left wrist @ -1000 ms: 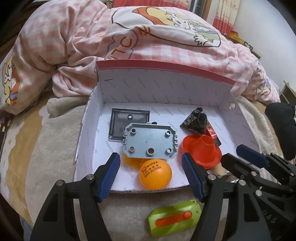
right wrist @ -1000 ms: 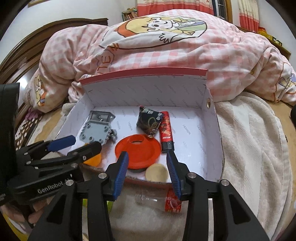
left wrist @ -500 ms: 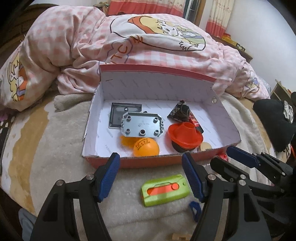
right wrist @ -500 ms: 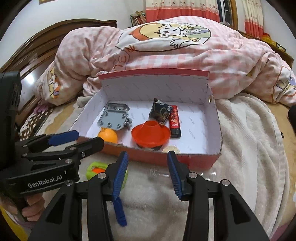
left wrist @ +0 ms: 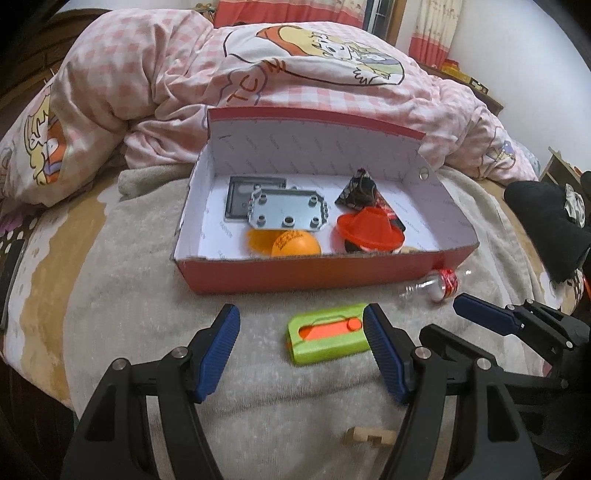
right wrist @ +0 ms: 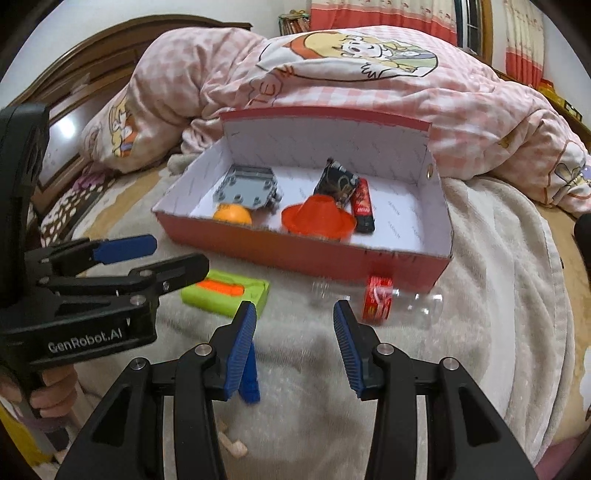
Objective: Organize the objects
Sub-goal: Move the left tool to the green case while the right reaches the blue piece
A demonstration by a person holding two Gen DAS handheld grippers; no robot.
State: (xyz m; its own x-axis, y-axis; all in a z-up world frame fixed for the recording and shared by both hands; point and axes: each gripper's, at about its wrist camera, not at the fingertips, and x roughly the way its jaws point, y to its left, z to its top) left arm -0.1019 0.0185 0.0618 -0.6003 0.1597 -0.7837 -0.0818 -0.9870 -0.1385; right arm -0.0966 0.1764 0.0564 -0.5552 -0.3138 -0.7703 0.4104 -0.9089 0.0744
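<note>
my left gripper (left wrist: 301, 354) hangs wide open and empty over the green case (left wrist: 327, 338), since that still lies loose on the blanket in front of the red box (left wrist: 314, 273). my right gripper (right wrist: 293, 349) (half spread, empty too) faces the clear bottle (right wrist: 376, 301) against the box's front.

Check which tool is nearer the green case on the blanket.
Left. The left tool brackets the green case, one finger beside its end. The right tool sits off to the case's side, toward the clear bottle.

A pink checked duvet (left wrist: 155, 74) with cartoon prints lies bunched at the bed's head end; red-striped curtains (right wrist: 380, 14) hang behind.
</note>
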